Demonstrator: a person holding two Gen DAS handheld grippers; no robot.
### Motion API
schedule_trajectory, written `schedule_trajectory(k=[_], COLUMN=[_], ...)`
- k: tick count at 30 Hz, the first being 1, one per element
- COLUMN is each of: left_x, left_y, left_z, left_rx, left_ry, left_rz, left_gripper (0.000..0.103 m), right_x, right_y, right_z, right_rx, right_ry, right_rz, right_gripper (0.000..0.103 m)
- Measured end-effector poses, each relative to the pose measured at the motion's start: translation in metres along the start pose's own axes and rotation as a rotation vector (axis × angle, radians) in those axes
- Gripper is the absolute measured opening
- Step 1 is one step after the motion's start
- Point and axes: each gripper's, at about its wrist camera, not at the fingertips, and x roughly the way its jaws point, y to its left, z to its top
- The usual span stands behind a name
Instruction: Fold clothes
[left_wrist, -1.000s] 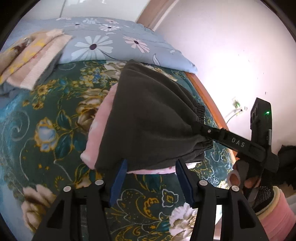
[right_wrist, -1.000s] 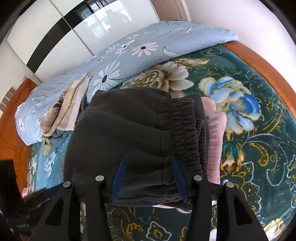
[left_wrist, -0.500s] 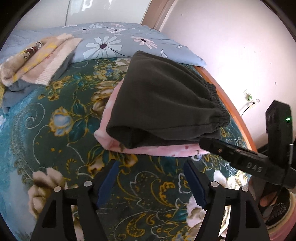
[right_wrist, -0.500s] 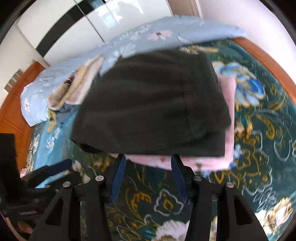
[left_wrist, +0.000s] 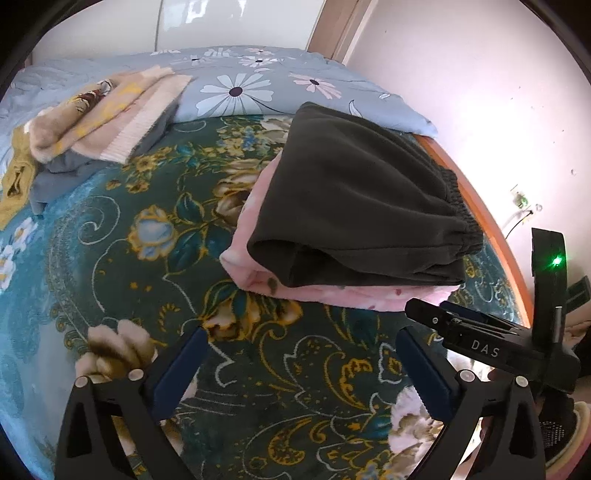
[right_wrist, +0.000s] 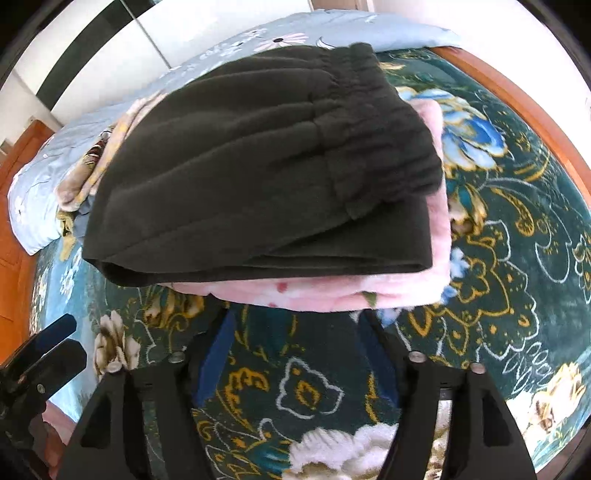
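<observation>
Folded dark grey trousers (left_wrist: 354, 199) with an elastic waistband lie on top of a folded pink garment (left_wrist: 332, 295) on the bed. The same stack shows in the right wrist view, trousers (right_wrist: 258, 166) over pink garment (right_wrist: 369, 288). My left gripper (left_wrist: 301, 349) is open and empty, a little in front of the stack. My right gripper (right_wrist: 297, 334) is open and empty, just short of the stack's near edge. The right gripper also shows in the left wrist view (left_wrist: 480, 332).
A dark green floral blanket (left_wrist: 147, 258) covers the bed. A pile of unfolded clothes (left_wrist: 92, 122) lies at the far left. A light blue flowered quilt (left_wrist: 258, 85) lies along the back. The wooden bed frame (left_wrist: 491, 221) and a wall run on the right.
Both grippers have let go of the dark trousers and drawn back from the stack. The trousers now rest flat on the pink garment.
</observation>
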Motion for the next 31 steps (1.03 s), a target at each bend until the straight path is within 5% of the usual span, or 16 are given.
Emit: schedule_trajectory(k=[2, 17, 31], left_x=[0.001, 0.007, 0.009], left_y=[-0.002, 0.008, 0.005], left_z=[-0.001, -0.011, -0.018], left_rx=[0.005, -0.033, 0.026], left_ry=[0.003, -0.048, -0.092], left_rz=[-0.003, 0.125, 0.11], left_gripper=[0.103, 0.103, 0.103], right_x=[0.001, 0.012, 0.018], right_y=[0.0, 0.009, 0.015], right_z=[0.001, -0.002, -0.005], right_rx=[0.003, -0.051, -0.046], right_ry=[-0.008, -0.045, -0.023], right_rz=[-0.003, -0.06, -0.087], right_gripper=[0.1, 0.102, 0.102])
